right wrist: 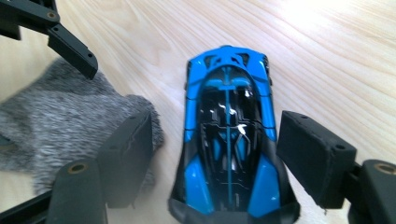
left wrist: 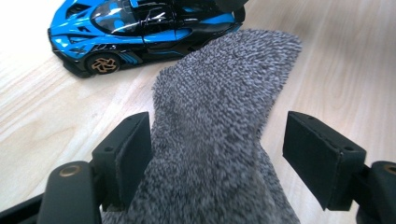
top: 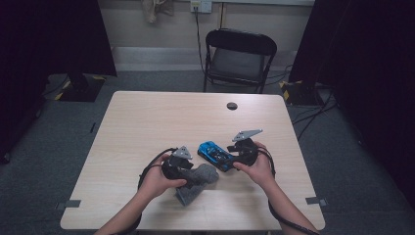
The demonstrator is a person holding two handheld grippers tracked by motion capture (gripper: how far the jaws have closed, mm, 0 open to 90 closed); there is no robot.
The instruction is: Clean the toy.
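The car (top: 215, 155), blue and black, sits on the table (top: 147, 122) just right of centre near the front edge, nose toward ten o'clock in the high view. The right gripper (top: 234, 155) is at its tail end, and in the right gripper view the car (right wrist: 229, 154) lies lengthwise between the two jaws, with bare wood showing in a gap on each side: jaws spread, pads not pressing. At about seven o'clock from the car lies the grey sock (top: 198, 181), fuzzy, its tip just beside the car's near flank. The left gripper (top: 192, 175) is over the sock. In the left gripper view the sock (left wrist: 219, 140) runs up between the jaws; the left pad (left wrist: 135, 149) brushes its edge, the right pad stands clear, so the jaws are apart with no pinch. Beyond the table's far edge, at twelve o'clock, stands a black chair (top: 239, 56).
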